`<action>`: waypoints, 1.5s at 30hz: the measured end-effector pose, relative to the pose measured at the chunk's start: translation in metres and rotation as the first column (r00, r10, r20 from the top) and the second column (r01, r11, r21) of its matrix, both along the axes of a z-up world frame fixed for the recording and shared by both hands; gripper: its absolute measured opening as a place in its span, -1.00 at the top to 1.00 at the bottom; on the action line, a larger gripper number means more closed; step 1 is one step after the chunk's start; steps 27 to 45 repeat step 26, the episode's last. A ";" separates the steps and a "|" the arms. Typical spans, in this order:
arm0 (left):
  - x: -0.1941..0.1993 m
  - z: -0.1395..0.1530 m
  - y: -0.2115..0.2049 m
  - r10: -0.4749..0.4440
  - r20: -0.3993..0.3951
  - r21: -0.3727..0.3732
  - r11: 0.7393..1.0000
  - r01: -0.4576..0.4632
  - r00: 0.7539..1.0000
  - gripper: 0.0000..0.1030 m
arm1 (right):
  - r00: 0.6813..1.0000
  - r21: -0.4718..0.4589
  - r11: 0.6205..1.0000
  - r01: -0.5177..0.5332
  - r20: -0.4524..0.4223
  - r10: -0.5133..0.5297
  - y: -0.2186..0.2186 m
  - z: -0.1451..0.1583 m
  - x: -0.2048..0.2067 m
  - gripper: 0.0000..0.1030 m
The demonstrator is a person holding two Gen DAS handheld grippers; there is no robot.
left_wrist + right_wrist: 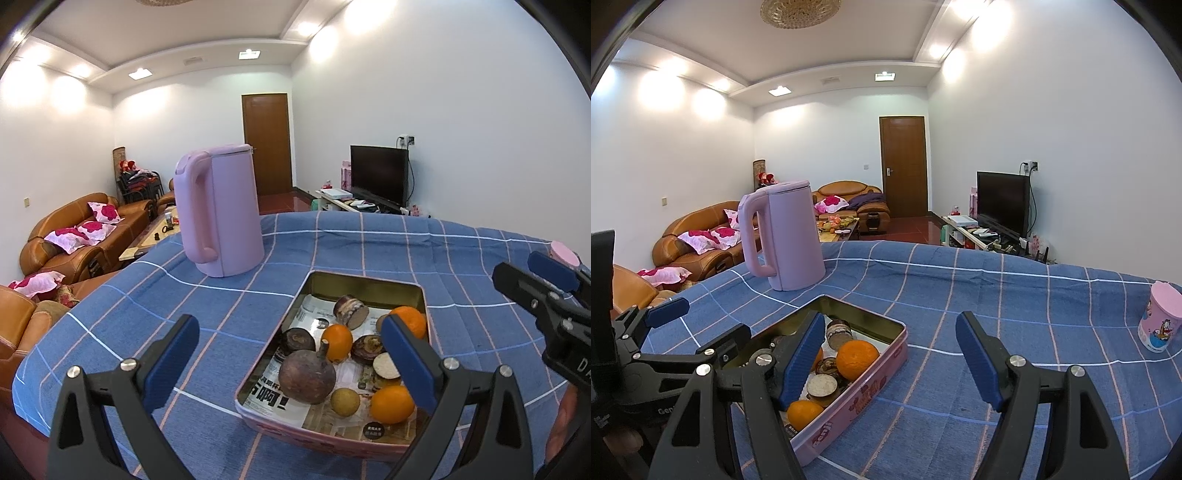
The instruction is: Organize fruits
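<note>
A pink tin tray (317,437) lined with newspaper lies on the blue checked tablecloth (207,317). In it are three oranges (337,341), a large dark round fruit with a stem (306,376), several smaller dark fruits, some cut in half, and a small tan fruit (344,402). My left gripper (291,358) hovers open over the tray's near left side, holding nothing. My right gripper (890,362) is open and empty above the tray's (886,354) right edge and the cloth. Each gripper shows in the other's view: the right gripper (535,277) and the left gripper (698,325).
A tall pink kettle (218,210) stands on the cloth behind the tray, to its left. A pink printed cup (1160,321) stands at the far right of the table. Beyond the table's edge are brown sofas (85,229) and a television (378,173).
</note>
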State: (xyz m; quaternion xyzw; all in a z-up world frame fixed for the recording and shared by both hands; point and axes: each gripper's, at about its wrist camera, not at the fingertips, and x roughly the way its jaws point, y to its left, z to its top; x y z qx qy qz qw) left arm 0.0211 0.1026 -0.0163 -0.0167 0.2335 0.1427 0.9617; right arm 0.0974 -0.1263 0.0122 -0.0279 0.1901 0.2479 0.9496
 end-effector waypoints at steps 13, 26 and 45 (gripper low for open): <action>-0.007 0.011 -0.006 0.024 0.040 0.028 0.999 -0.025 0.999 -1.00 | 1.000 0.008 1.000 0.009 0.012 -0.009 -0.007 0.001 -0.004 -0.45; -0.006 0.008 -0.011 0.016 0.023 0.048 0.999 -0.017 1.000 -1.00 | 1.000 0.004 1.000 0.010 0.009 -0.010 -0.009 0.000 -0.006 -0.45; -0.006 0.008 -0.011 0.016 0.023 0.048 0.999 -0.017 1.000 -1.00 | 1.000 0.004 1.000 0.010 0.009 -0.010 -0.009 0.000 -0.006 -0.45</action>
